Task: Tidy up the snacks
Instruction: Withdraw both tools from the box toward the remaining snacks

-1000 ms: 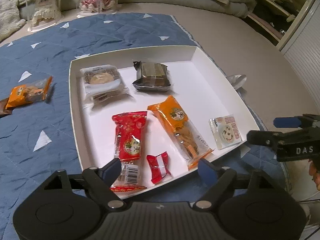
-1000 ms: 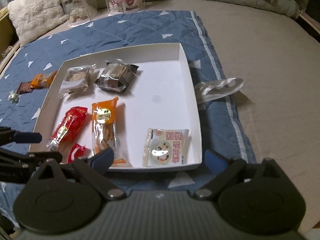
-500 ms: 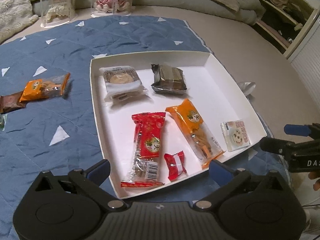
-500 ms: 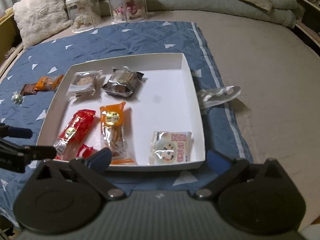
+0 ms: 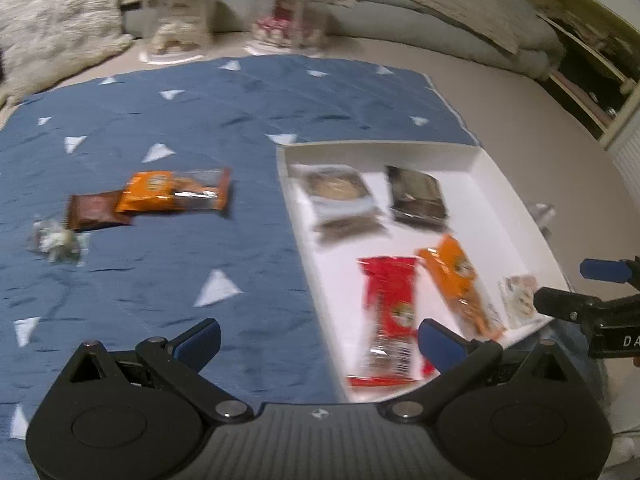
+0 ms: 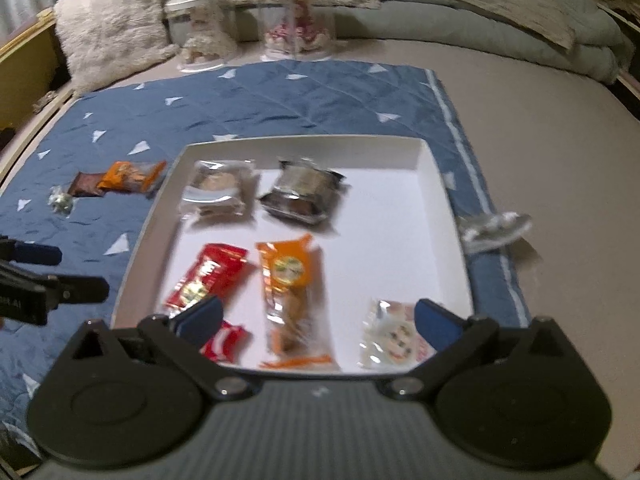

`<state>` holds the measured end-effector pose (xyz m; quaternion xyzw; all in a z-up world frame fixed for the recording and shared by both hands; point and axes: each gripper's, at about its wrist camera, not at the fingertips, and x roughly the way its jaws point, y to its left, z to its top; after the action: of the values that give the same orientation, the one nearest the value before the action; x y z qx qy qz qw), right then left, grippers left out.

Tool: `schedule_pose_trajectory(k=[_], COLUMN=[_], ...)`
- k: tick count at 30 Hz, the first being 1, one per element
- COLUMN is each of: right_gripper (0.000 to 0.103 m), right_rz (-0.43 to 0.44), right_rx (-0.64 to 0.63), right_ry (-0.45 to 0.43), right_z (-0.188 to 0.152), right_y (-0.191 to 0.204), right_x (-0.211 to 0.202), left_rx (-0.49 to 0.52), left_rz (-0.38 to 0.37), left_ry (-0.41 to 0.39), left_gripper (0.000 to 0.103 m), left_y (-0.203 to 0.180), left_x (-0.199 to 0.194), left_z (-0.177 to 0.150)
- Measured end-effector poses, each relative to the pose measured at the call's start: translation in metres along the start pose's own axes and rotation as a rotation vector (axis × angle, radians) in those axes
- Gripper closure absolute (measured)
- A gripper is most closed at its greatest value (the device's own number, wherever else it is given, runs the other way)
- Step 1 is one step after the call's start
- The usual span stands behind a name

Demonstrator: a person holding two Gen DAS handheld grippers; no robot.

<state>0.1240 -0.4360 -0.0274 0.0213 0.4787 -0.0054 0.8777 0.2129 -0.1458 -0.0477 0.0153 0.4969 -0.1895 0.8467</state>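
A white tray (image 5: 290, 184) (image 6: 440, 184) on the blue blanket holds several snacks, among them a red packet (image 5: 390, 312) (image 6: 208, 276), an orange packet (image 5: 460, 284) (image 6: 288, 280) and a small white packet (image 6: 392, 332). Left of the tray, an orange packet (image 5: 172, 190) (image 6: 128, 176), a brown packet (image 5: 94, 212) and a clear-wrapped candy (image 5: 56, 240) lie loose on the blanket. My left gripper (image 5: 320, 340) hangs open and empty above the blanket at the tray's near left corner. My right gripper (image 6: 318, 320) is open and empty over the tray's near edge.
A crumpled silvery wrapper (image 6: 496, 228) lies off the blanket's right edge. Two clear display cases (image 6: 296, 20) with figurines and a fluffy cushion (image 6: 112, 32) stand at the back. Folded bedding runs along the far side. The blue blanket (image 5: 180, 120) spreads wide to the left.
The left gripper swung left off the tray, its jaws spread wider, and the loose packets came into fuller view. The right gripper drew back and up from the tray.
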Motion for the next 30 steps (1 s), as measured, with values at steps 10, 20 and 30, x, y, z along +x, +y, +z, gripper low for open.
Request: schedule_pose_trajectory(k=[10, 20, 30], right_gripper=[0.000, 0.000, 0.000], right_rz=[0.050, 0.098, 0.163], right_rx=[-0.039, -0.097, -0.140], right_ry=[-0.036, -0.047, -0.075], right_z=[0.026, 0.051, 0.076], right_y=[0.050, 0.106, 0.155], right_x=[0.011, 0.030, 0.055], left_rx=[-0.056, -0.122, -0.194], left_rz=[0.080, 0.133, 0.194], left_ry=[-0.039, -0.057, -0.108], left_gripper=[0.000, 0.000, 0.000], left_y=[0.066, 0.124, 0.173], left_x=[-0.026, -0.032, -0.038], left_z=[0.005, 0.003, 0.017])
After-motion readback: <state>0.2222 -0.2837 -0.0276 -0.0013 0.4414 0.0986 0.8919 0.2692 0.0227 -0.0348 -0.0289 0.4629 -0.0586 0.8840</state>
